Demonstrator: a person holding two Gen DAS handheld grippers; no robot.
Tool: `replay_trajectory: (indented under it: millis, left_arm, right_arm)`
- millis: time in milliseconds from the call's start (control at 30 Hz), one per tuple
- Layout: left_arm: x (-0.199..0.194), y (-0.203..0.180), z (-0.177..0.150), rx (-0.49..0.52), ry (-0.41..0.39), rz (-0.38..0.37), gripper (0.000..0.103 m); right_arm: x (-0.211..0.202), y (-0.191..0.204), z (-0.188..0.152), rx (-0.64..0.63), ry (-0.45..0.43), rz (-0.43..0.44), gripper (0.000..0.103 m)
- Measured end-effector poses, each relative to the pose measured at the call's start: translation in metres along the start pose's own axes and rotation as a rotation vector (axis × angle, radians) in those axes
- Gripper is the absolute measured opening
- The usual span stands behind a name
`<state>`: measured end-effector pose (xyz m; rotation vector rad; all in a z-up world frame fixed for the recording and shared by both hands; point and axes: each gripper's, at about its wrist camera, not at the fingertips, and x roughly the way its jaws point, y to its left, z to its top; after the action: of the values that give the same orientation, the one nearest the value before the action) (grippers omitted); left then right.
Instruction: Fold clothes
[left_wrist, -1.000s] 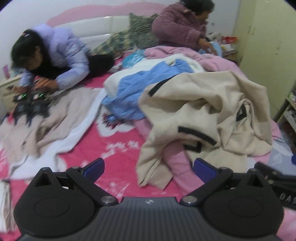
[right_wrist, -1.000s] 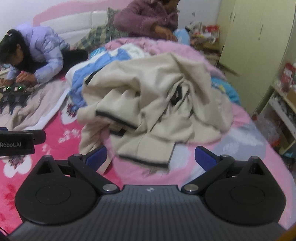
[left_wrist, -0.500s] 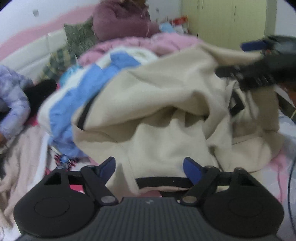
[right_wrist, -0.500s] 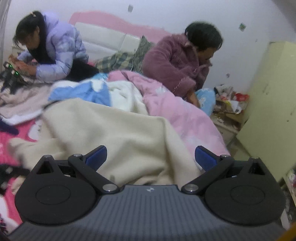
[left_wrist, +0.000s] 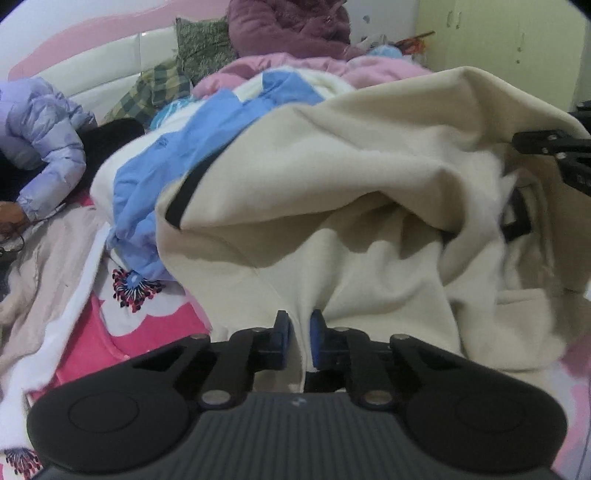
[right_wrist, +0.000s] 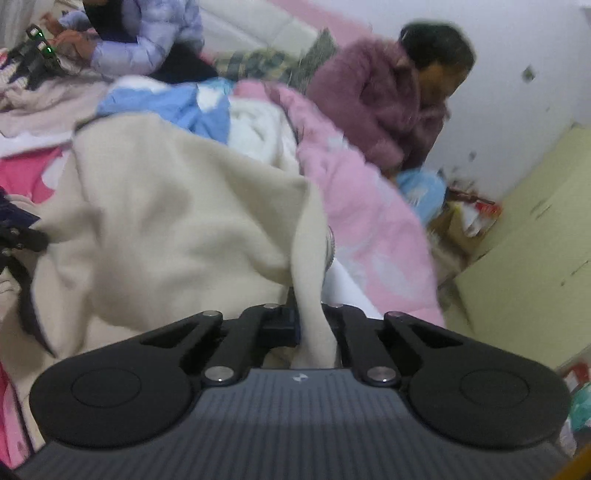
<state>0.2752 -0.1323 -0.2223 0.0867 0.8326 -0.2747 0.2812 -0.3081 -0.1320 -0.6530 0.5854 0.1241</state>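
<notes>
Garment grasp at the start of a fold: a cream fleece garment with black trim (left_wrist: 332, 155) lies crumpled on the bed (left_wrist: 147, 332), draped partly over a blue-and-white jacket (left_wrist: 166, 155) and a pink quilt (right_wrist: 354, 192), and both grippers have taken hold of it at separate points. To carry this step out well, the two holds should probably be drawn apart and upward together so that the fabric hangs flat and its edges and black bands can be told apart — pulling with one hand alone would likely drag the jacket beneath along with it. The cloth is thick and soft, so a pinch near a hem or seam is judged less likely to slip than one on a loose mid-panel fold. The left gripper (left_wrist: 300, 328) is closing, its blue fingers (left_wrist: 317, 332) nearly together with a ridge of the cream fabric squeezed between them. The right gripper (right_wrist: 310, 325) has its fingers fully together on a bunched fold of the same garment, which rises in a narrow column from between them; the right gripper also shows at the edge of the left wrist view, against the garment's far side. Two other people — one in a lilac puffer jacket (left_wrist: 40, 125), one in a purple robe (right_wrist: 373, 96) — sit at the head of the bed, well apart from the grasp.
</notes>
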Motion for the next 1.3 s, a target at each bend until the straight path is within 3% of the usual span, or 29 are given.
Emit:
replay_trajectory:
  millis: [100, 267, 500, 867, 900, 967, 1100, 1200, 1267, 1300]
  left_arm:
    - [-0.03, 0.003, -0.008, -0.013, -0.038, -0.024, 0.009]
    - [-0.096, 0.013, -0.035, -0.099, -0.086, -0.093, 0.008]
    - [-0.21, 0.039, -0.109, -0.243, -0.083, -0.093, 0.008]
    - [-0.392, 0.128, -0.235, -0.351, -0.014, -0.083, 0.007]
    - [-0.408, 0.137, -0.247, -0.361, -0.006, -0.085, 0.001]
    - [-0.442, 0.156, -0.269, -0.379, 0.0, -0.084, 0.0]
    - [-0.51, 0.199, -0.297, -0.395, -0.067, -0.058, 0.0]
    - [-0.529, 0.231, -0.315, -0.419, -0.03, -0.024, 0.0]
    - [-0.529, 0.247, -0.332, -0.448, 0.008, -0.004, 0.002]
    - [-0.527, 0.252, -0.341, -0.452, 0.03, 0.014, 0.009]
  right_arm:
    - [-0.054, 0.0, -0.009, 0.103, -0.077, 0.05, 0.001]
    - [-0.135, 0.009, -0.036, 0.272, -0.117, 0.21, 0.001]
    - [-0.235, 0.039, -0.067, 0.43, -0.164, 0.424, 0.001]
    - [-0.363, 0.109, -0.046, 0.659, -0.128, 0.704, 0.001]
    - [-0.374, 0.118, -0.044, 0.689, -0.112, 0.722, 0.001]
    - [-0.393, 0.134, -0.041, 0.762, -0.085, 0.764, 0.001]
    - [-0.423, 0.156, -0.033, 0.903, -0.059, 0.826, 0.001]
    - [-0.426, 0.168, -0.03, 0.995, -0.038, 0.837, 0.001]
    - [-0.421, 0.176, -0.026, 0.995, -0.011, 0.789, 0.001]
    - [-0.418, 0.178, -0.026, 1.003, 0.004, 0.769, 0.001]
